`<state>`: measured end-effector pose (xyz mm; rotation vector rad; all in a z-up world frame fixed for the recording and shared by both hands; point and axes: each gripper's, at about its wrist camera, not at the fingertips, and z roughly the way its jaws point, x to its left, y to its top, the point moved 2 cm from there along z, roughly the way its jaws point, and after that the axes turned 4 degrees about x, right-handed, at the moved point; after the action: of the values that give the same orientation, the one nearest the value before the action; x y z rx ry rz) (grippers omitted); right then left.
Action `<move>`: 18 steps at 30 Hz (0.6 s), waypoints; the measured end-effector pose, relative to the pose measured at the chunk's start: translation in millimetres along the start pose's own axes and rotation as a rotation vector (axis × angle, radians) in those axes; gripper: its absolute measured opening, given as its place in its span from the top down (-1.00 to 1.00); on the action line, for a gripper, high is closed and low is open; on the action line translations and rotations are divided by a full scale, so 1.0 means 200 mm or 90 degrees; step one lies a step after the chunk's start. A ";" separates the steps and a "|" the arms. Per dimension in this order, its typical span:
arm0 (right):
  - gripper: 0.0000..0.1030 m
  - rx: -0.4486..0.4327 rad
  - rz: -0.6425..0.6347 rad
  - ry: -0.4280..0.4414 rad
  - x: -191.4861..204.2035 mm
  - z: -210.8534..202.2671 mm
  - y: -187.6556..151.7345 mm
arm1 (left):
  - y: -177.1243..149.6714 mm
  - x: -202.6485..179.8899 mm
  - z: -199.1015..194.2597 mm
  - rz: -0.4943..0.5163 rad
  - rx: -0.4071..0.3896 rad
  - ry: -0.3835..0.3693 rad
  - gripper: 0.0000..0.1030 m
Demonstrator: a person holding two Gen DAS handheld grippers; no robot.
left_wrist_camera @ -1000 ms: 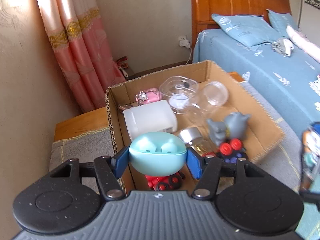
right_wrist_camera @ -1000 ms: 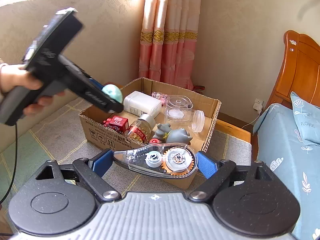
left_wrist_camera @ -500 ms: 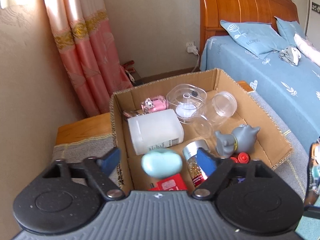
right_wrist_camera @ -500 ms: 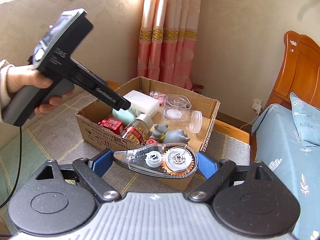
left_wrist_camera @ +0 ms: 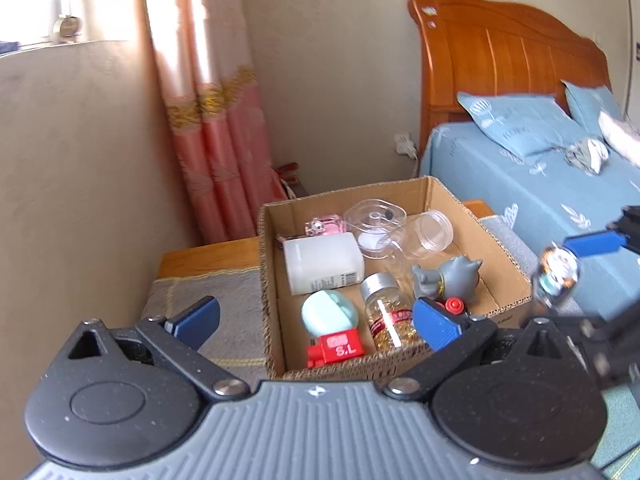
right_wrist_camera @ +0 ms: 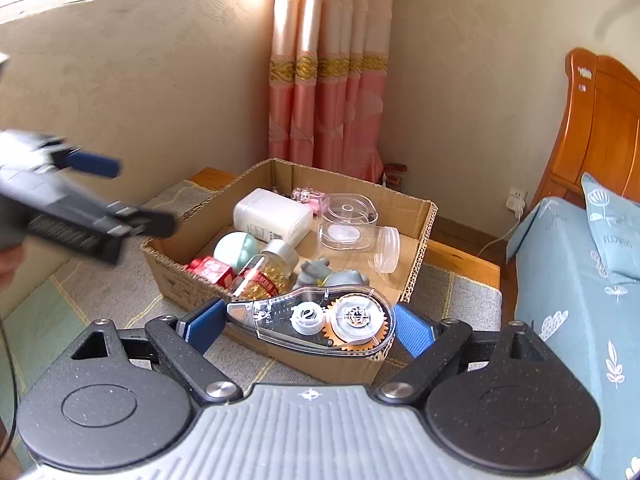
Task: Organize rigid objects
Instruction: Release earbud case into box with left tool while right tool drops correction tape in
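A: How are the fingers of the left gripper [left_wrist_camera: 316, 322] seen?

B: They are spread wide and nothing is held between them. The cardboard box [left_wrist_camera: 506, 264] is seen ahead of them and slightly below, resting on a grey patterned cloth [left_wrist_camera: 208, 288].

A: What is found in the box just beyond the fingers?

B: A mint-green earbud case [left_wrist_camera: 328, 312] is seen near the front wall, lying against a red toy marked "S.L" [left_wrist_camera: 338, 348]. A jar of gold pins [left_wrist_camera: 386, 312] with a silver lid is laid beside the case, close to the right finger [left_wrist_camera: 434, 322]. Farther ahead a white container [left_wrist_camera: 322, 264] is laid on its side, and a grey toy figure [left_wrist_camera: 450, 280] is placed to the right of the jar. At the far end a clear tape holder [left_wrist_camera: 374, 226], a clear round jar [left_wrist_camera: 432, 232] and a small pink item [left_wrist_camera: 324, 227] are gathered.

A: And the right gripper [right_wrist_camera: 310, 324]?

B: Its fingers are closed on a clear correction tape dispenser [right_wrist_camera: 316, 320], which is clamped lengthwise, nose toward the left finger. It is held above the near corner of the box. The left gripper is seen blurred, off to the left of these fingers and above the cloth.
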<state>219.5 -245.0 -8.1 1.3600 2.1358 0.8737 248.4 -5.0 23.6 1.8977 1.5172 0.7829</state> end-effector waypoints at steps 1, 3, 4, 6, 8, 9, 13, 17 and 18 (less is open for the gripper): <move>-0.80 0.004 0.005 -0.001 -0.01 0.01 0.02 | -0.02 0.00 -0.02 -0.006 -0.003 0.004 -0.99; -0.80 0.013 0.021 -0.006 -0.04 0.04 0.06 | -0.06 0.02 -0.04 -0.025 -0.004 0.004 -0.99; -0.80 0.016 0.028 -0.009 -0.05 0.06 0.08 | -0.08 0.03 -0.05 -0.036 -0.003 0.001 -0.99; -0.80 0.020 0.036 -0.019 -0.07 0.09 0.12 | -0.11 0.04 -0.07 -0.054 -0.003 0.002 -0.99; -0.80 0.024 0.036 -0.026 -0.08 0.12 0.16 | -0.14 0.04 -0.08 -0.064 -0.001 0.008 -0.99; -0.80 0.025 0.036 -0.029 -0.08 0.13 0.17 | -0.15 0.05 -0.08 -0.068 0.000 0.013 -0.99; -0.80 0.035 0.033 -0.037 -0.08 0.21 0.24 | -0.19 0.06 -0.11 -0.076 -0.005 0.031 -0.99; -0.80 0.058 0.043 -0.045 -0.11 0.31 0.31 | -0.21 0.07 -0.13 -0.080 -0.005 0.054 -0.99; -0.80 0.065 0.045 -0.048 -0.12 0.34 0.33 | -0.22 0.07 -0.14 -0.079 -0.007 0.059 -0.99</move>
<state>315.7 -228.0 -5.8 1.5031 2.1114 0.7355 202.6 18.0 10.8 1.7622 1.6668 0.8313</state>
